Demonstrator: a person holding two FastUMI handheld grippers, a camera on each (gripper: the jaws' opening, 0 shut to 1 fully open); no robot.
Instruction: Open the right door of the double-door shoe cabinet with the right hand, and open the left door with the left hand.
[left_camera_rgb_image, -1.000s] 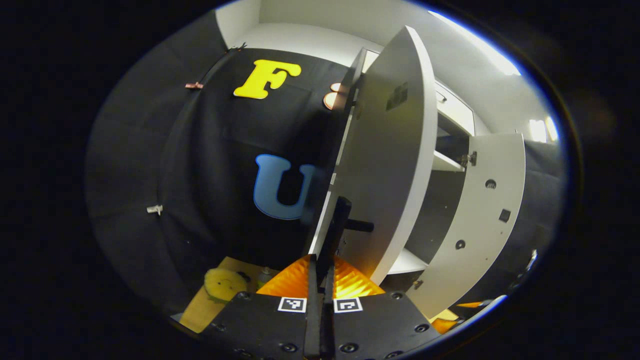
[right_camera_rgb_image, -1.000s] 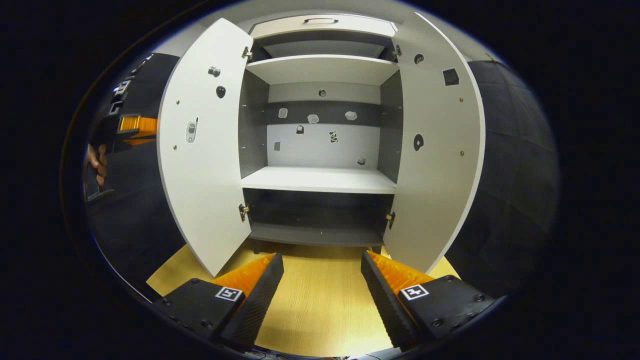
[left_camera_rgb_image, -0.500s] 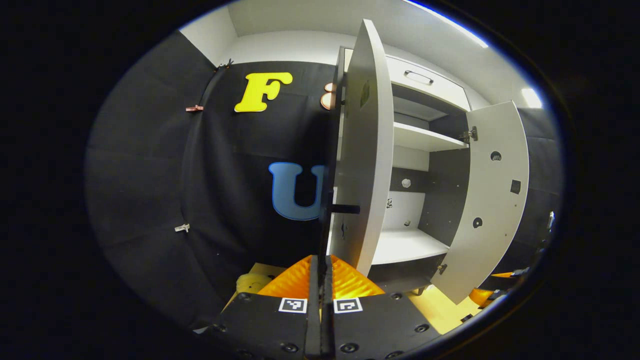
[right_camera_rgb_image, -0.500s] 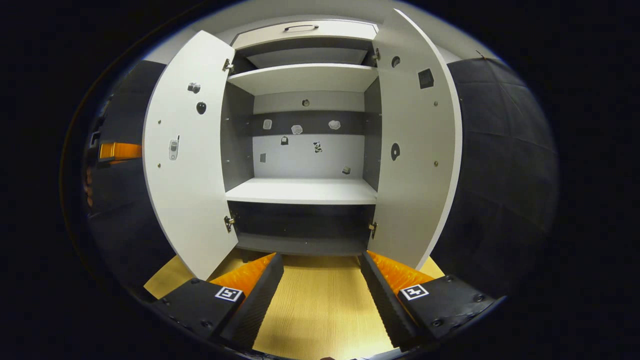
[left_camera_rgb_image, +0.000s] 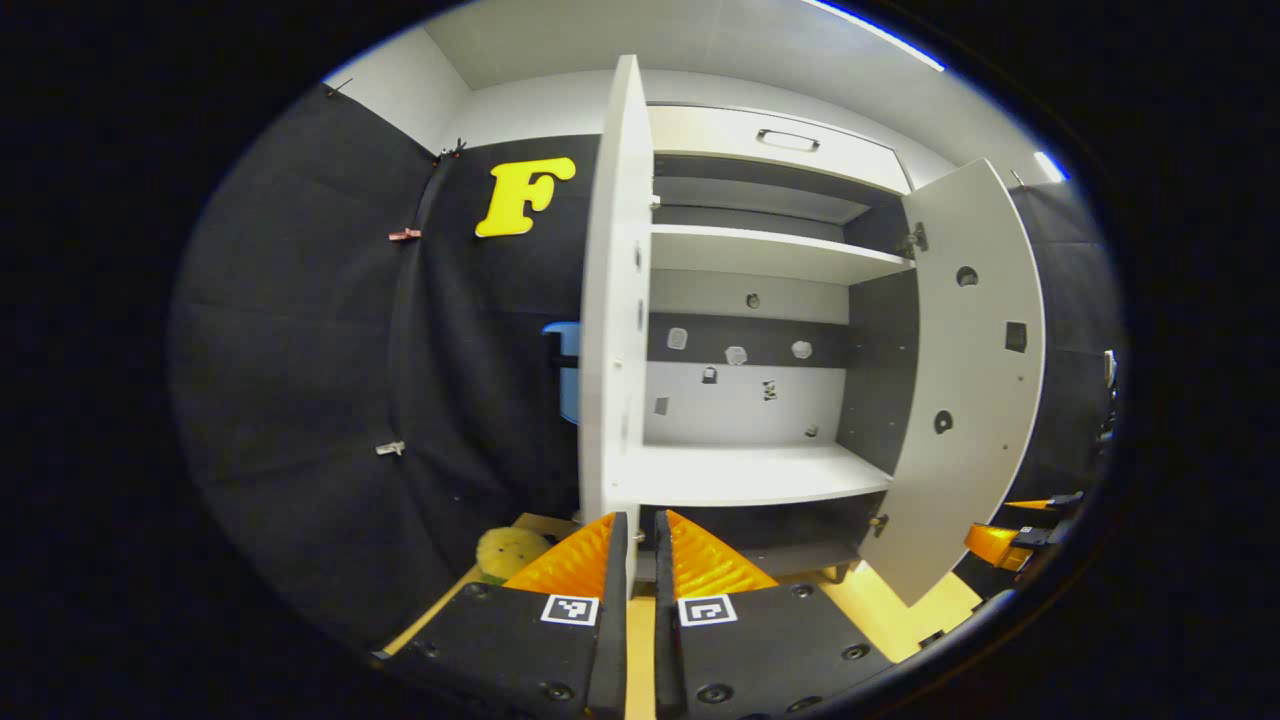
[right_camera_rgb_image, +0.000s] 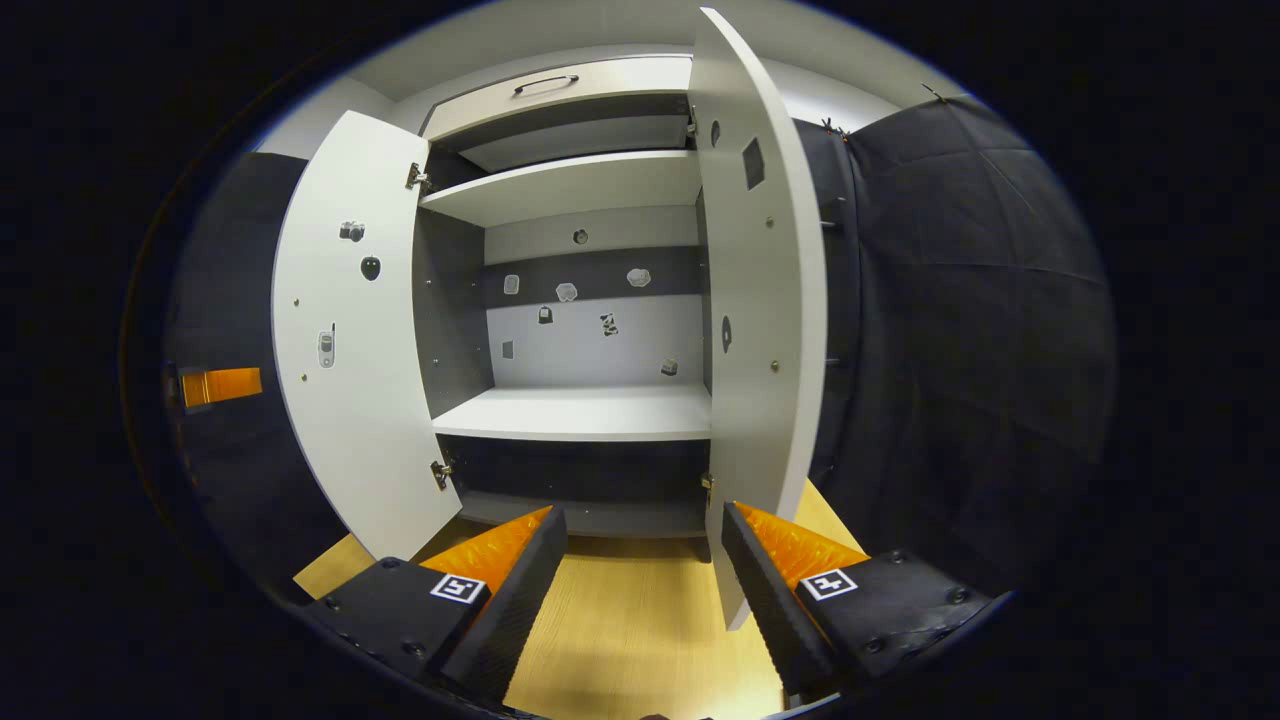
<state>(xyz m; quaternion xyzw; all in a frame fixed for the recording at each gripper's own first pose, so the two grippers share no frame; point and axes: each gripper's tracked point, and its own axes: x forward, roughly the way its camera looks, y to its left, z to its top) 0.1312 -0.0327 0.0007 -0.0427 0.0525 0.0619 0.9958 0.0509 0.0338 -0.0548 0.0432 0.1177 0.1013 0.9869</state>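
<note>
Currently both the left door (left_camera_rgb_image: 607, 300) and right door (right_camera_rgb_image: 760, 300) of the cabinet (right_camera_rgb_image: 570, 190) stand swung out, so opening appears complete; the left gripper (left_camera_rgb_image: 638, 570), nearly closed on nothing, and the wide-open, empty right gripper (right_camera_rgb_image: 640, 570) need only withdraw.

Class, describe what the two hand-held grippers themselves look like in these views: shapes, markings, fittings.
Left gripper: two black block-like housings dotted with round screw heads, each housing bearing a small square black-and-white marker. The jaws are ribbed wedges that narrow toward the front. Right gripper: the same build, with one marker on each side and finely toothed inner jaw faces.
</note>
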